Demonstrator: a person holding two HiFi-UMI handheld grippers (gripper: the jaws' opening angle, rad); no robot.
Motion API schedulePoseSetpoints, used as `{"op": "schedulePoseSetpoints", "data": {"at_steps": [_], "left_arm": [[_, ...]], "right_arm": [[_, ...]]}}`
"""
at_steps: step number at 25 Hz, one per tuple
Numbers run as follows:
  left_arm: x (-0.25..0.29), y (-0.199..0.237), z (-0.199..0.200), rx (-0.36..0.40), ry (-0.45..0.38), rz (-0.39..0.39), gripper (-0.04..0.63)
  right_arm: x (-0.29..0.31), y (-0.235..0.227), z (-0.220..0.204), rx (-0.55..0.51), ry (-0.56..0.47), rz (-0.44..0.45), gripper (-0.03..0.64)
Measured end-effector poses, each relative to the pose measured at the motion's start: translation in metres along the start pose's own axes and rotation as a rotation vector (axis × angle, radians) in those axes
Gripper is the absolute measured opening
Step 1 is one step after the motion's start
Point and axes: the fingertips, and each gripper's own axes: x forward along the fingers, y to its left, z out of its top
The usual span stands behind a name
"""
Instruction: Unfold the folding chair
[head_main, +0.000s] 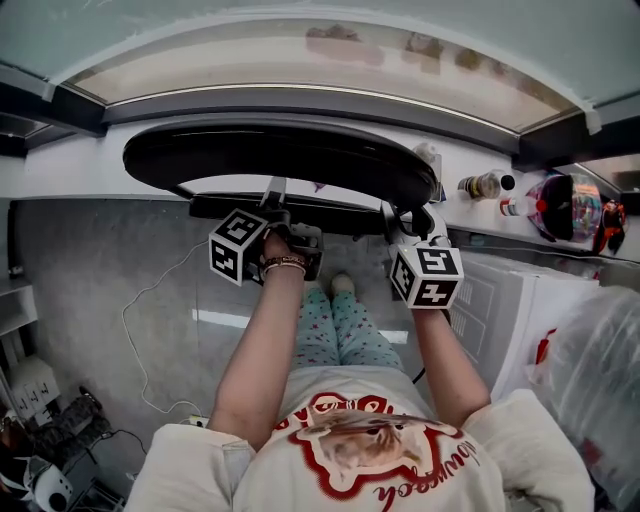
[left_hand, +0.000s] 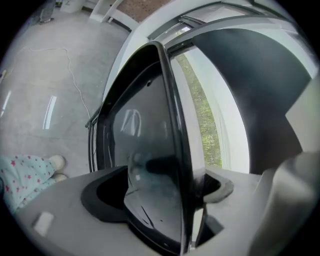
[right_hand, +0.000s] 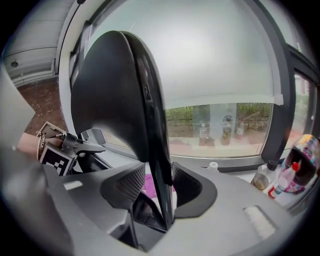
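The black folding chair (head_main: 280, 150) stands folded in front of me against the window sill, its wide oval panel on top and a dark cross bar below. My left gripper (head_main: 285, 215) reaches the chair near the bar's middle. In the left gripper view the glossy panel (left_hand: 145, 135) fills the space between the jaws of that gripper (left_hand: 170, 185), which looks shut on it. My right gripper (head_main: 405, 222) is at the panel's right end. In the right gripper view the panel's thin edge (right_hand: 150, 125) runs between the open jaws of this gripper (right_hand: 157, 185), with slivers of gap on both sides.
A white cable (head_main: 150, 320) trails over the grey floor at left. Bottles (head_main: 485, 185) stand on the sill at right. A white box (head_main: 500, 300) and a plastic bag (head_main: 600, 380) crowd the right side. My feet (head_main: 340, 285) are just under the chair.
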Motion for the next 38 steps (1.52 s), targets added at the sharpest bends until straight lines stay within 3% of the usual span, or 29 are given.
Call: {"op": "schedulePoseSetpoints", "data": {"at_steps": [3,8,19,24,27,32,38], "left_arm": [[0.004,-0.001,-0.005,-0.044,0.029,-0.026,0.403],[0.004,-0.007,-0.004,0.013,0.041,-0.057,0.348],[-0.021,0.01,-0.01,0.106,0.051,-0.072,0.332],[-0.046,0.031,-0.013,0.268,0.057,-0.06,0.307],[-0.059,0.045,-0.014,0.319,0.054,-0.028,0.278],[-0.074,0.065,-0.015,0.332,0.043,-0.034,0.258],[-0.087,0.08,-0.021,0.28,0.055,-0.063,0.241]], "right_arm": [[0.007,-0.004,0.0,0.001,0.007,0.002,0.15],[0.012,-0.006,-0.001,0.0,0.012,-0.002,0.124],[0.018,-0.016,-0.003,-0.042,0.0,-0.015,0.098],[0.016,-0.016,-0.01,-0.059,-0.019,-0.004,0.098],[0.015,-0.016,-0.013,-0.051,-0.027,-0.004,0.098],[0.016,-0.015,-0.019,-0.045,-0.034,0.0,0.098],[0.014,-0.016,-0.02,-0.047,-0.055,0.0,0.098]]}}
